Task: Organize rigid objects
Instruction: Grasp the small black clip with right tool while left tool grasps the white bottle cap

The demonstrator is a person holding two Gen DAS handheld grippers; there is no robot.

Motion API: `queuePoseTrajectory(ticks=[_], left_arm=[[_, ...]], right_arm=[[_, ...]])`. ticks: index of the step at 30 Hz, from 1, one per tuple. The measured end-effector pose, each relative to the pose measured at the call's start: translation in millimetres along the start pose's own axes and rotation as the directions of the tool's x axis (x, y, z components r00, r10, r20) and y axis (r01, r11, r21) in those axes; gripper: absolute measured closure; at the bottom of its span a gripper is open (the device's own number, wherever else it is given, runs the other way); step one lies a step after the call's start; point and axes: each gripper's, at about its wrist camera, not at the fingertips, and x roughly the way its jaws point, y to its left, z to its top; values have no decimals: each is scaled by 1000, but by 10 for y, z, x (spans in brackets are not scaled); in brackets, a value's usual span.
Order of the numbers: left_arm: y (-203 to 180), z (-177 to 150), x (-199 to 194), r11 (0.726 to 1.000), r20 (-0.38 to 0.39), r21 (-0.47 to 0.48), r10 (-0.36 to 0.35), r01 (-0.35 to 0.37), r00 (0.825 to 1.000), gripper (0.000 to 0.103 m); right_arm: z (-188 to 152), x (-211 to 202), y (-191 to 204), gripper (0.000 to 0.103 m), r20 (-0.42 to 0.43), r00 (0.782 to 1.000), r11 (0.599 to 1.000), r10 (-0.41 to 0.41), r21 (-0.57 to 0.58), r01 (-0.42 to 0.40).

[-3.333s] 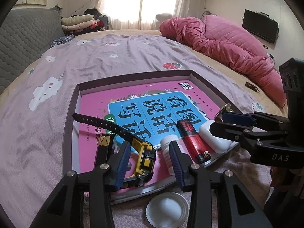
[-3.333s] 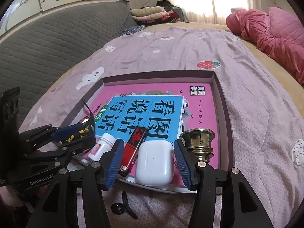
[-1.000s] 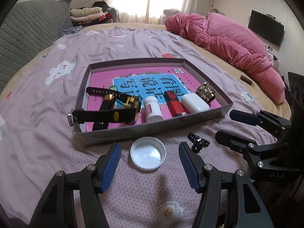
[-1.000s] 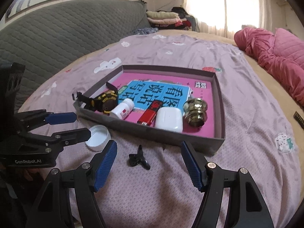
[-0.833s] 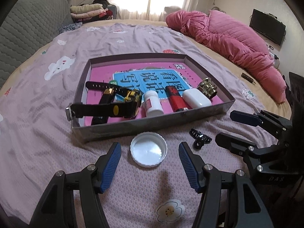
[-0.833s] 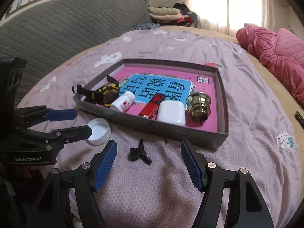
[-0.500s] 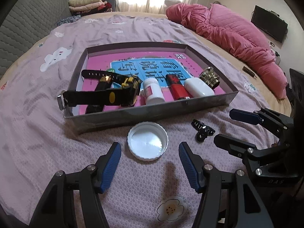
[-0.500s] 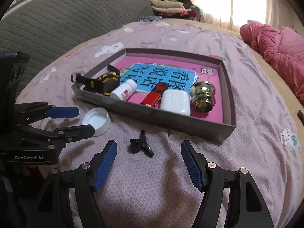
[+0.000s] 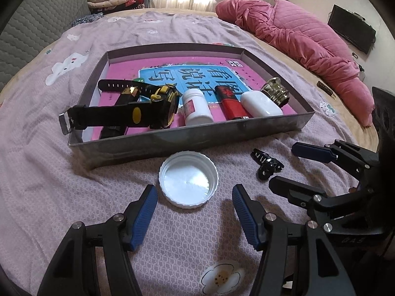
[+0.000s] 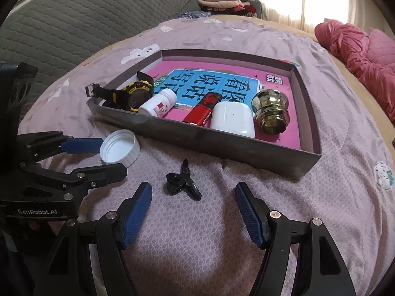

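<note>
I have the left gripper with its fingers apart, empty, just in front of the white lid, which lies open side up on the bed beside the near wall of the tray. My right gripper also has its fingers apart, the black clip lying between their tips, near that same wall. Inside the tray, along that wall, I see a watch, a pill bottle, a red lighter, a white earbud case and a brass knob.
</note>
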Motion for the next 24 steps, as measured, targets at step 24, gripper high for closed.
queuePoseTrajectory(ticks=[24], left_arm=[[94,75,188,1000,-20,-25,17,-17,1000,41]], right_arm=[[81,283,16,30,-35,999,1000,11,-14,-11]])
